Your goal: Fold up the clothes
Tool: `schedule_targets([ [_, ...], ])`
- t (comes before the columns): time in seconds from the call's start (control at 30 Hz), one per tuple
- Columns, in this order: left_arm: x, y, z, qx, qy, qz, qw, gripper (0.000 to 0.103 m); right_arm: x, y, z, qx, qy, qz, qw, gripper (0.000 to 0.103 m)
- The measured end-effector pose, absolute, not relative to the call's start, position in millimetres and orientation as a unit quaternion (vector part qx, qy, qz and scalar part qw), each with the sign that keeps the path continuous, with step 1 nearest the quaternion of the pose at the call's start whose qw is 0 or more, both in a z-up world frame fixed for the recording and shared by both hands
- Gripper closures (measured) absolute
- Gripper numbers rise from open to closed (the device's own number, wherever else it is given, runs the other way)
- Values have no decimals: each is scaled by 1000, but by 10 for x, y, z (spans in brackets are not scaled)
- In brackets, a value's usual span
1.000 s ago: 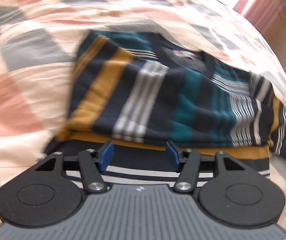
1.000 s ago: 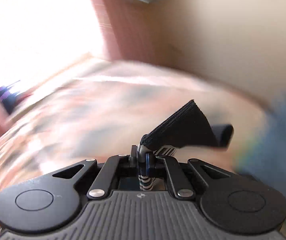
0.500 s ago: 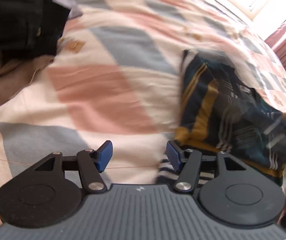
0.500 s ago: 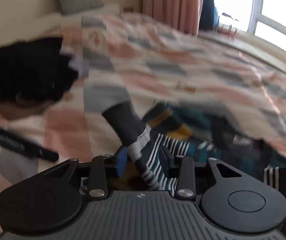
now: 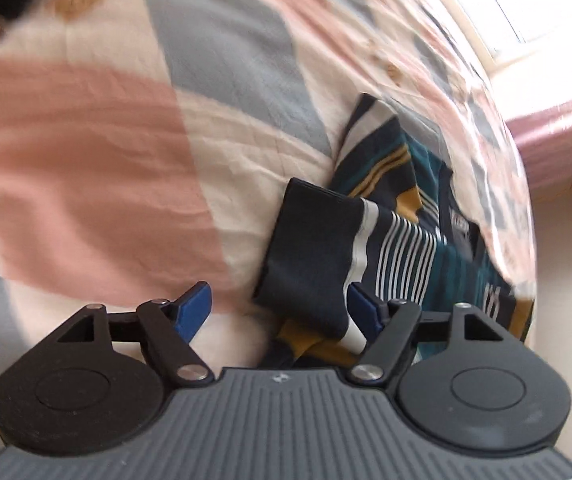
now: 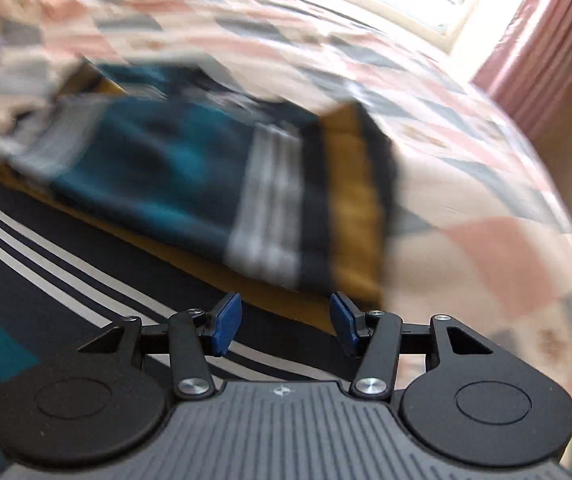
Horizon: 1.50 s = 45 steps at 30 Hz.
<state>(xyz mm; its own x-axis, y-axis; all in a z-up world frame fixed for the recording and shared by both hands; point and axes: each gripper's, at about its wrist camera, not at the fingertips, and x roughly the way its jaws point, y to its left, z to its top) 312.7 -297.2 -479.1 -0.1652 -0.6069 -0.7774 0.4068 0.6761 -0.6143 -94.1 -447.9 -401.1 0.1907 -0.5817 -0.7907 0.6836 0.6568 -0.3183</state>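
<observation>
Both claws are spread and hold nothing: the left claw (image 5: 278, 312) sits over the striped sweater's dark cuff (image 5: 313, 248), the right claw (image 6: 284, 322) above the sweater (image 6: 190, 184) on the patchwork bed (image 6: 485, 184).

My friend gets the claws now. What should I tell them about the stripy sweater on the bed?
Left claw: open, holding nothing. The dark sleeve cuff lies in front of it, close to its right finger.
Right claw: open, holding nothing, low over the sweater's striped lower part.
The stripy sweater lies on the patchwork bedspread.
Done: both sides look folded in over the middle, sleeve laid on top.
Left: probably fold the bottom up toward the collar, then smooth it. The right view is blurred, so check the edges first.
</observation>
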Motion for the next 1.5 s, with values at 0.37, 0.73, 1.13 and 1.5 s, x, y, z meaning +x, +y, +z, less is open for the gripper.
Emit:
schedule_targets([
  [0.37, 2809, -3118, -4489, -13, 574, -454, 681, 92, -1202, -4764, -4255, -42, 482, -406, 775, 86],
  [0.73, 2402, -3294, -4551, 122, 518, -482, 696, 87, -2488, -5464, -4287, 343, 319, -523, 712, 94],
  [1.13, 2508, -3256, -4578, 101, 544, -466, 690, 78, -1126, -7059, -3533, 375, 370, -358, 771, 68],
  [1.5, 2568, -3246, -4651, 81, 555, -459, 689, 73, -326, -7585, -4062, 415, 601, -334, 595, 95],
])
